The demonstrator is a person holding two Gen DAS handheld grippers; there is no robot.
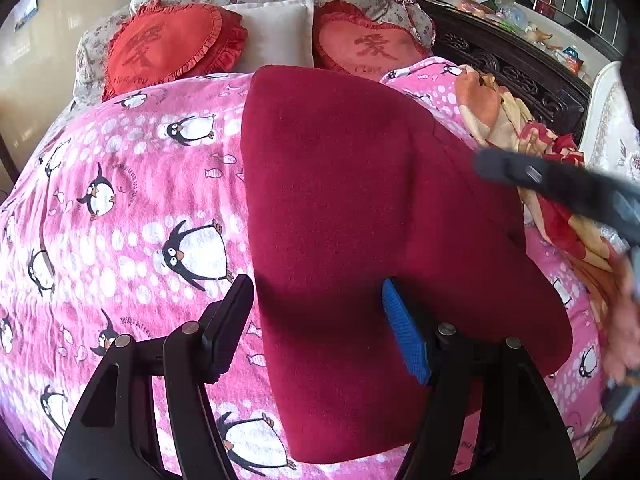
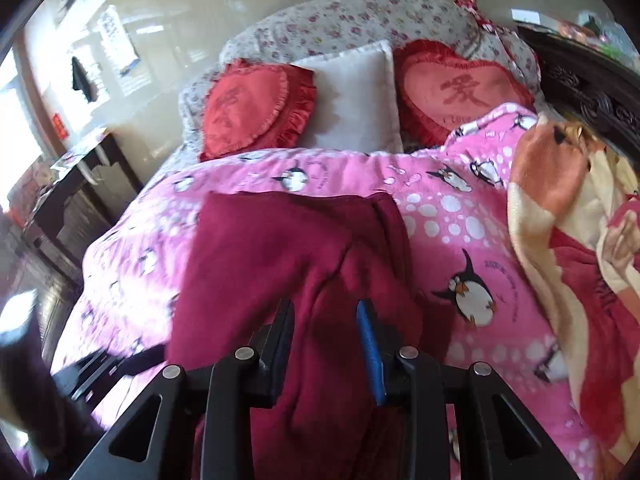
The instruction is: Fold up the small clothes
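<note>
Because a fold needs a flat, soft base, find the dark red garment (image 1: pixel 360 200) spread on the penguin blanket (image 1: pixel 140 220), well to the near side of the white pillow (image 1: pixel 276 32) and roughly in line with it. Note one fold already made: a doubled ridge along the garment's right side in the right wrist view.

Read the left gripper (image 1: pixel 316 284) as wide open. Locate its plain finger on bare blanket and its blue-padded finger over the cloth, straddling the garment's left edge at the end farthest from the white pillow. Judge this as a stance for taking or releasing that edge; no pinch visible.

Read the right gripper (image 2: pixel 324 306) as narrowly open, set over the doubled ridge at the near end, far from the white pillow. Treat the cloth as lying between the jaws but not clamped, though deep shadow in the gap leaves contact uncertain.

Expect a likely next fold toward the white pillow.

Hidden or unclear:
- Near hem of the garment: covered by both gripper bodies.
- Sleeves, collar, garment type: not distinguishable.
- Crumpled orange throw (image 1: pixel 520 128), right of and nearer than the white pillow: contents unreadable.
- Person's hand (image 1: pixel 624 320), at the right rim: motion-blurred.
- Items behind the carved dark board (image 1: pixel 512 64), right of the white pillow: too small to identify.
</note>
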